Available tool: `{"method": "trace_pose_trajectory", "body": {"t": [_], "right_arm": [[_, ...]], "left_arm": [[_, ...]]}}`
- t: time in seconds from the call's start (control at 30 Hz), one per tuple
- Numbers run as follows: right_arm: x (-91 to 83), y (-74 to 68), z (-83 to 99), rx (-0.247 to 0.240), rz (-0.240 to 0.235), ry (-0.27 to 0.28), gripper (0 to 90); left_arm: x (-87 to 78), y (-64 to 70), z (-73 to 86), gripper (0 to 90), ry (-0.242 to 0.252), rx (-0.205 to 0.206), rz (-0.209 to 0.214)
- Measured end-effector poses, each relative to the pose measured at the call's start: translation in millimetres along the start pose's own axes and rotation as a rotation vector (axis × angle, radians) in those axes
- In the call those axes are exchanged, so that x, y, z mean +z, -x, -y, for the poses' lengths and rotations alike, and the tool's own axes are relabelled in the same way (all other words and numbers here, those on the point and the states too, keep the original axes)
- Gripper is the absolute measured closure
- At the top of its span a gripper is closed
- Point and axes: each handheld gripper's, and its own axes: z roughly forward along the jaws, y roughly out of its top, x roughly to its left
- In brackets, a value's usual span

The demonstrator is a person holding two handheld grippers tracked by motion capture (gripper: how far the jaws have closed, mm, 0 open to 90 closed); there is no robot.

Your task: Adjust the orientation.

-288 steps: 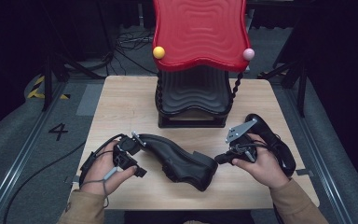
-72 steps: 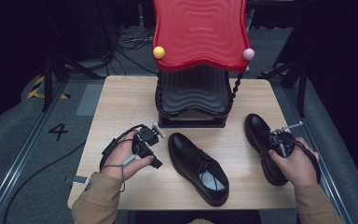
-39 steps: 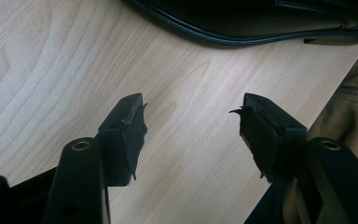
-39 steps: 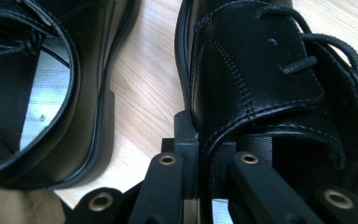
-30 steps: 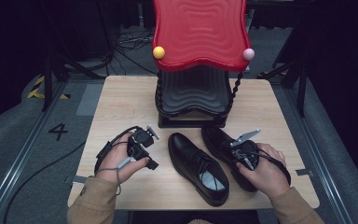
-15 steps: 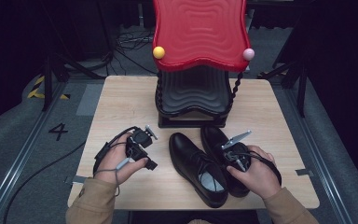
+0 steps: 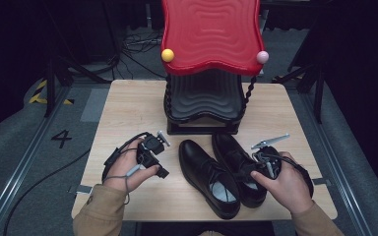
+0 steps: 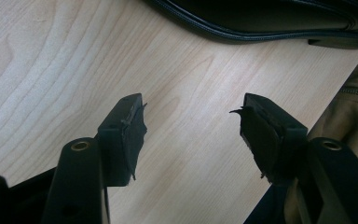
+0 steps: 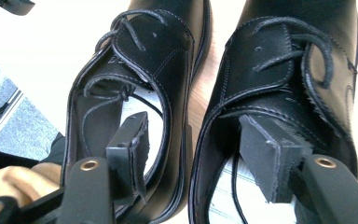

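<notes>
2 shoes (image 7: 226, 172) side by side, toes pointing away.

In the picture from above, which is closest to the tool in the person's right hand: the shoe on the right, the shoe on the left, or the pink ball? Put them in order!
1. The right shoe, right at the right tool.
2. The left shoe, beside it, toward the table's middle.
3. The pink ball, far back on the red stand.

Two black shoes (image 7: 226, 174) are being carried side by side on a light wooden table (image 7: 128, 108), with a black-and-red rack (image 7: 204, 93) standing behind them
</notes>
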Motion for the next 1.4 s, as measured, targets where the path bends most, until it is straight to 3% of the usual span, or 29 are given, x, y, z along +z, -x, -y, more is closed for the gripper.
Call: {"method": "trace_pose_trajectory", "body": {"t": [0.27,0.4,0.57,0.7,0.9,0.97,1.2,1.4], "right_arm": [[38.2,-10.6,0.5,-0.023,0.042,-0.083,41.1],[53.0,-16.7,-3.1,-0.049,0.136,-0.107,45.1],[64.3,-17.7,-6.6,-0.061,0.203,-0.110,48.2],[64.5,-17.3,-7.8,-0.063,0.199,-0.117,50.4],[64.5,-23.0,-8.2,-0.097,0.178,-0.106,73.4],[64.2,-28.2,-7.6,-0.122,0.202,-0.097,77.1],[64.6,-27.5,-10.6,-0.090,0.203,-0.119,76.6],[66.7,-27.4,-14.3,-0.109,0.197,-0.156,76.1]], "left_arm": [[2.4,-0.4,-0.6,40.6,-0.007,-0.002,0.002],[2.1,-1.7,1.9,40.5,-0.010,-0.012,0.001],[2.7,-2.5,2.4,40.4,-0.008,-0.015,-0.001],[3.8,-2.1,1.4,40.2,-0.012,-0.011,-0.003],[4.9,-1.3,0.1,40.1,-0.019,-0.013,-0.003],[4.3,-2.0,0.4,40.1,-0.018,-0.010,-0.003],[3.6,-2.5,1.8,40.1,-0.011,-0.018,-0.006],[1.8,-1.8,2.1,39.8,-0.008,-0.024,-0.005]]}}
